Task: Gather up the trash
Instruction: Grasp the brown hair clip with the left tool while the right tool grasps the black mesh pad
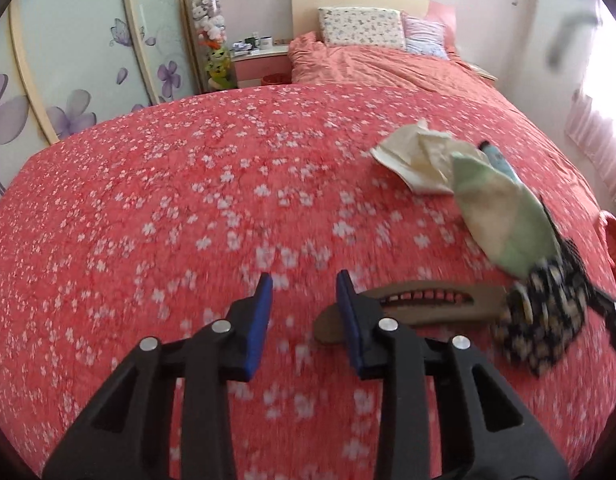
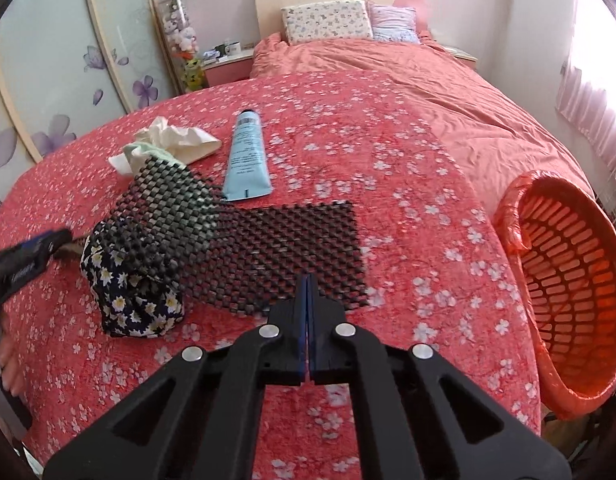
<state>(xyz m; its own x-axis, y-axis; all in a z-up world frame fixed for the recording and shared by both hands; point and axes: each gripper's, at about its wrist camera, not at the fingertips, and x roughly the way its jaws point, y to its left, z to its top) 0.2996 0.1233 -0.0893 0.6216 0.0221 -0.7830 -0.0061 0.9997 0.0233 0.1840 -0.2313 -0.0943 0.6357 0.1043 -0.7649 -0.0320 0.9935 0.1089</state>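
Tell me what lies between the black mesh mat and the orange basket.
Nothing: in the right wrist view, only bare floral bedspread separates the black mesh mat from the orange basket at the bed's right edge.

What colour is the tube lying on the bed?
Light blue tube, seen best from the right wrist view.

Bed (image 2: 387, 152) — covered by a red spread with small white blossoms; a plain salmon quilt and two pillows (image 2: 327, 20) are seen at the head end. Laid directly on the spread: a black open-mesh mat (image 2: 292, 248), partly folded up at its left; a light blue tube (image 2: 246, 156); crumpled cream paper (image 2: 180, 138); a pale green cloth (image 1: 503, 216); a dark daisy-print pouch (image 2: 136, 296); a brown comb-like piece (image 1: 423, 304) — blurred.
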